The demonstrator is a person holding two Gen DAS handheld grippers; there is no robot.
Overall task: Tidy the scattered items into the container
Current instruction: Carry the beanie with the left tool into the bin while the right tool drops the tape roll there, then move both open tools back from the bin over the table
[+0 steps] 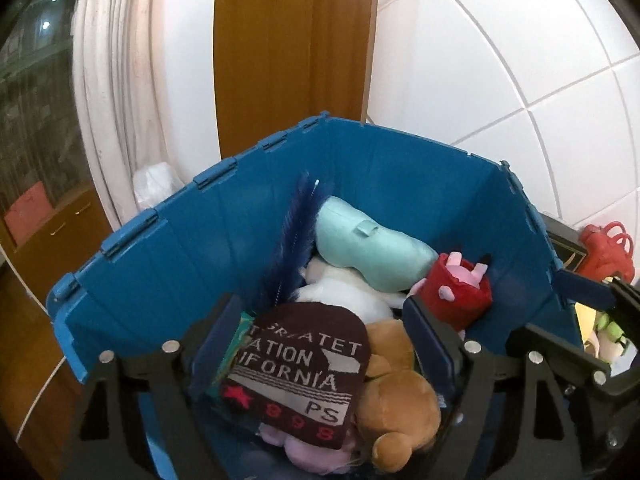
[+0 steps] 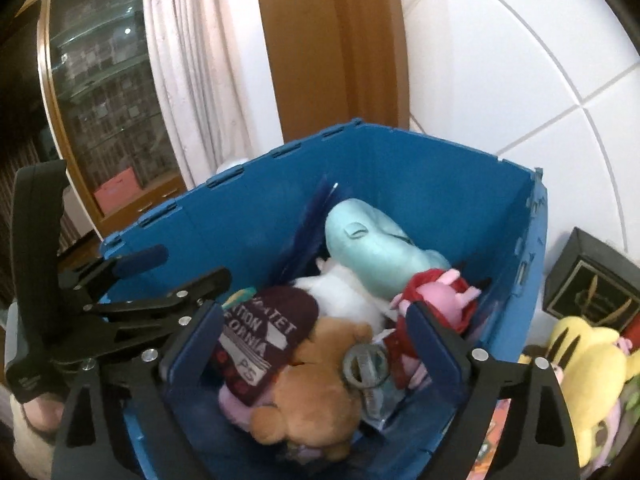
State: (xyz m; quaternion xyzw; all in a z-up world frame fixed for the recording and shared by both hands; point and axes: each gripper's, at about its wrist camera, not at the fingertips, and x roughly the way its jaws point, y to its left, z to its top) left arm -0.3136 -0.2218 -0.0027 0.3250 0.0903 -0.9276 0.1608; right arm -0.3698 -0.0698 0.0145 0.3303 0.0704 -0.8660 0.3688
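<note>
Both grippers hang over the blue crate (image 2: 440,200), left gripper (image 1: 316,344) and right gripper (image 2: 316,344) with jaws wide, holding nothing. Yellow plush (image 2: 588,364) lies outside, right of the crate, nearer the right gripper.

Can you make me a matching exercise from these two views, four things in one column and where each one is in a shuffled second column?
Things
1. brown plush bear
2. mint plush
3. yellow plush
4. black box

Places
A. outside the blue crate, low at its right
B. in the crate, toward its far wall
C. outside the crate, against the tiled wall
D. in the crate, at its near end, beside the dark lettered knit

Pairs: 1-D, 2-B, 3-A, 4-C
</note>
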